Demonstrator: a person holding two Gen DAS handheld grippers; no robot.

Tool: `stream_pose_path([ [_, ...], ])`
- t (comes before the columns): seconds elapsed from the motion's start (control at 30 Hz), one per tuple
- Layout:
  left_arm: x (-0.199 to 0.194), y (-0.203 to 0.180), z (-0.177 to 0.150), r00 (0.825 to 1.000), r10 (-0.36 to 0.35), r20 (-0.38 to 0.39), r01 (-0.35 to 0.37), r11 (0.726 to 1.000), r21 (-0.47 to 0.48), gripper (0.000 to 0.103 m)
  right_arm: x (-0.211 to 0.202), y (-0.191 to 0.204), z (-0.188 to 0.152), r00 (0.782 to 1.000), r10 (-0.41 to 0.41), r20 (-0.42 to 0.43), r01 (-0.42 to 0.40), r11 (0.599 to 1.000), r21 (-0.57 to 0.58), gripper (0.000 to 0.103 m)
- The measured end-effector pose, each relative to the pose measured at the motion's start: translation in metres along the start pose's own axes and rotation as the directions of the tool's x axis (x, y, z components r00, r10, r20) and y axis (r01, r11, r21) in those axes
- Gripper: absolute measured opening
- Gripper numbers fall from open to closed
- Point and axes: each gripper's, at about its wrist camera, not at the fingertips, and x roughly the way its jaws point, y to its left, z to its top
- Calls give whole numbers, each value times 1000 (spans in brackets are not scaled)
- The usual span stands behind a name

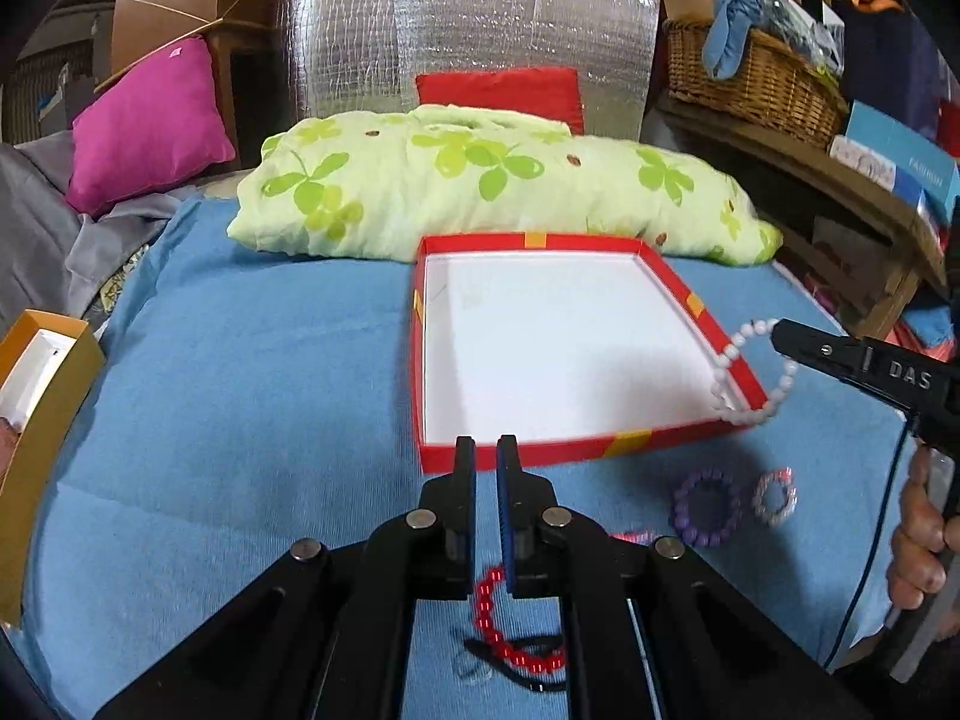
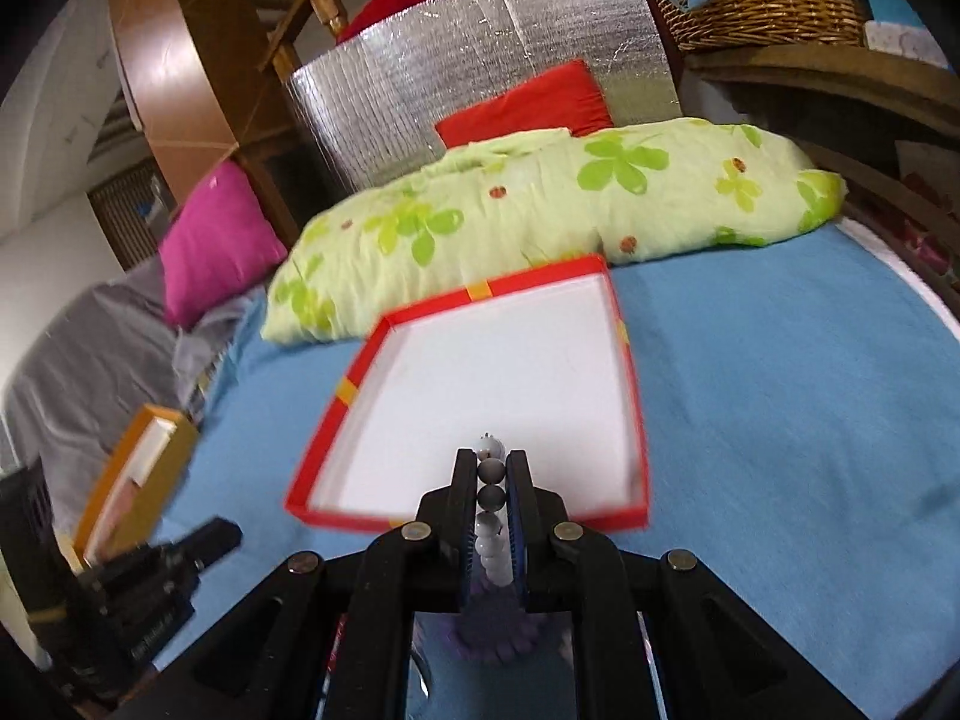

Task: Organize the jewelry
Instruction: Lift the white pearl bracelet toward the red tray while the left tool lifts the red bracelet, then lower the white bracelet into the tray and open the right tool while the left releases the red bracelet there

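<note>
A red box lid with a white inside (image 1: 744, 360) (image 2: 336, 432) lies open on the blue cloth. My right gripper (image 1: 777, 333) (image 2: 491, 459) is shut on a white bead bracelet (image 1: 750, 372) (image 2: 489, 516) and holds it over the box's right front rim. My left gripper (image 1: 486, 450) is nearly shut with nothing between its fingers, just before the box's front wall; it also shows in the right wrist view (image 2: 222, 531). On the cloth lie a red bead bracelet (image 1: 510, 630), a purple bracelet (image 1: 708, 507) (image 2: 498, 630) and a pink-white bracelet (image 1: 774, 495).
A green flowered pillow (image 1: 480, 186) (image 2: 540, 210) lies behind the box. A gold box (image 1: 36, 432) (image 2: 138, 468) stands at the left. A pink cushion (image 1: 144, 120), a red cushion (image 1: 504, 93), a silver panel (image 1: 468, 30) and a wicker basket (image 1: 756, 78) are behind. A black hair tie (image 1: 516, 666) lies by the red bracelet.
</note>
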Motion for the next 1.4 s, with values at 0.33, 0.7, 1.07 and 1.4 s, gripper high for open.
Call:
stream_pose_path([
  [0.33,28,1,38,997,-50,52,50,999,11,7,39,1,23,998,66,-4,-66,996,61,11],
  [0.7,34,4,-6,971,-78,-224,114,981,155,7,51,3,15,999,29,-42,-29,999,14,11],
  [1.07,55,4,-39,910,-158,-384,223,966,131,24,50,9,7,999,9,-44,-9,1000,-8,11],
  [1.4,53,-7,-39,928,-143,-343,211,963,168,9,52,7,9,999,7,-46,-7,1000,-4,11],
])
